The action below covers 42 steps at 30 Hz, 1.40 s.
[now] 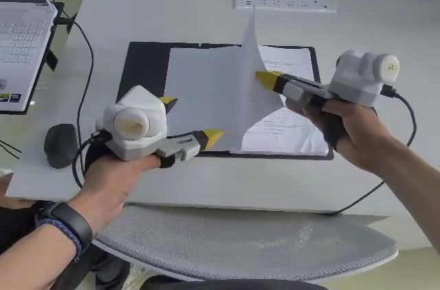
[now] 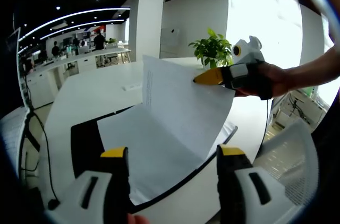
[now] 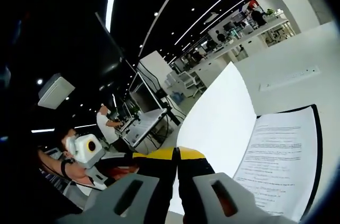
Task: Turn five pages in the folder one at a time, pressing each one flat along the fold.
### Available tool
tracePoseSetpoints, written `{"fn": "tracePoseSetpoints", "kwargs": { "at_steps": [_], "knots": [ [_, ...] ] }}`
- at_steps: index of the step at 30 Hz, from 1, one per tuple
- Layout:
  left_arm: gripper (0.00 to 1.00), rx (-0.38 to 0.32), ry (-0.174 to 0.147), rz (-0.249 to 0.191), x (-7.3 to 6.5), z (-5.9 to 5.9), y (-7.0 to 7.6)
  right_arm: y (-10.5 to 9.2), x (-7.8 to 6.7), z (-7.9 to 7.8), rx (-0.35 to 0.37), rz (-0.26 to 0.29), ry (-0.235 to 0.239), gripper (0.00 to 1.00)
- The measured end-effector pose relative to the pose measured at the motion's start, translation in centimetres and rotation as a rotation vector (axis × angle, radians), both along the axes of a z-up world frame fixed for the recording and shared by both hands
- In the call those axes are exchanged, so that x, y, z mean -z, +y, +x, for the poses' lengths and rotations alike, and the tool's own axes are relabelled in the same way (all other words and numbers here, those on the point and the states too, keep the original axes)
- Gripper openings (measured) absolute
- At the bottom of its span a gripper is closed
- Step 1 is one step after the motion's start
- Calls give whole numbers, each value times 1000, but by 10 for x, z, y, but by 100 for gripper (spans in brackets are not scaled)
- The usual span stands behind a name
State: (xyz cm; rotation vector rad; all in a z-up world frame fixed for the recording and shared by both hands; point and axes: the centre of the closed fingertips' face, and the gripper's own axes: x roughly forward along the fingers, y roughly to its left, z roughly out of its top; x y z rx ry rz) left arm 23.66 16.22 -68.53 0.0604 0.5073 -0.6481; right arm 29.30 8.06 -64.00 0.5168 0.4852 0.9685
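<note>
A person at a white table (image 1: pixel 179 187) turns a sheet in an open black folder (image 1: pixel 141 63) with two hand-held grippers. Nearest the camera, a grey mesh chair (image 1: pixel 240 242) sits just below the table's front edge.

Above that edge, the left gripper (image 1: pixel 191 120) hovers over the folder's near left side. Its yellow-tipped jaws are spread wide with nothing between them. A strip of bare table runs between the folder's front edge and the table's edge. A dark mouse (image 1: pixel 60 144) lies to the left of that hand, apart from the folder.

The folder lies flat, with blank sheets covering its left half. One page (image 1: pixel 234 91) rises curved from the fold, its top corner pointing away from the person. The right gripper (image 1: pixel 267 79) has its jaws closed on that page's outer edge, holding it above the printed page (image 1: pixel 289 125) on the folder's right half.

At far left, a laptop (image 1: pixel 20 29) and its cable sit apart from the folder's left edge. Beyond the folder, open table runs to a white power strip (image 1: pixel 285 5).
</note>
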Motion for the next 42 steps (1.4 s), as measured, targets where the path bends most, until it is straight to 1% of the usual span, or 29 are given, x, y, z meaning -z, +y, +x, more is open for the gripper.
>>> {"fn": "tracePoseSetpoints", "kwargs": {
  "at_steps": [4, 5, 7, 10, 13, 14, 15, 18, 19, 20, 22, 25, 31, 34, 38, 39, 40, 42],
  "knots": [
    [66, -26, 0, -8, -4, 0, 13, 29, 1, 1, -42, -11, -2, 0],
    [66, -33, 0, -8, -4, 1, 19, 35, 1, 1, -51, -14, -2, 0],
    [65, -41, 1, -11, -4, 2, 25, 51, 7, 2, -73, -23, 8, 0],
    [66, -56, 4, -14, -3, 1, 33, 66, 14, 2, -90, -33, 21, 0],
    [65, -72, 10, -18, 1, 1, 43, 85, 24, 1, -111, -46, 40, 0],
    [65, -76, 13, -22, 1, 0, 45, 89, 27, 1, -116, -50, 45, 0],
    [66, -79, 14, -21, 3, 0, 48, 95, 31, 1, -124, -50, 59, 0],
    [65, -93, 21, -24, 5, -1, 55, 108, 41, 0, -139, -65, 75, 0],
    [65, -97, 25, -19, 7, -2, 58, 112, 45, 0, -145, -70, 85, 0],
    [65, -104, 30, -15, 9, -2, 61, 114, 47, 0, -147, -71, 90, 0],
    [65, -117, 33, -25, 10, -2, 67, 119, 53, 0, -152, -75, 100, 0],
    [65, -129, 38, -25, 10, -2, 74, 125, 61, 0, -158, -78, 123, 0],
    [65, -154, 45, -36, 11, -1, 87, 139, 83, -1, -177, -107, 162, 0],
    [65, -161, 44, -40, 11, -1, 90, 146, 94, -1, -180, -121, 182, 0],
    [65, -155, 45, -29, 12, -4, 92, 154, 110, -2, -188, -149, 213, 0],
    [65, -158, 48, -29, 13, -4, 93, 155, 115, -2, -188, -157, 219, 0],
    [64, -160, 52, -29, 14, -5, 94, 156, 117, -2, -188, -159, 224, 0],
    [64, -165, 55, -30, 14, -7, 96, 157, 128, -3, -188, -170, 262, 0]
  ]
}}
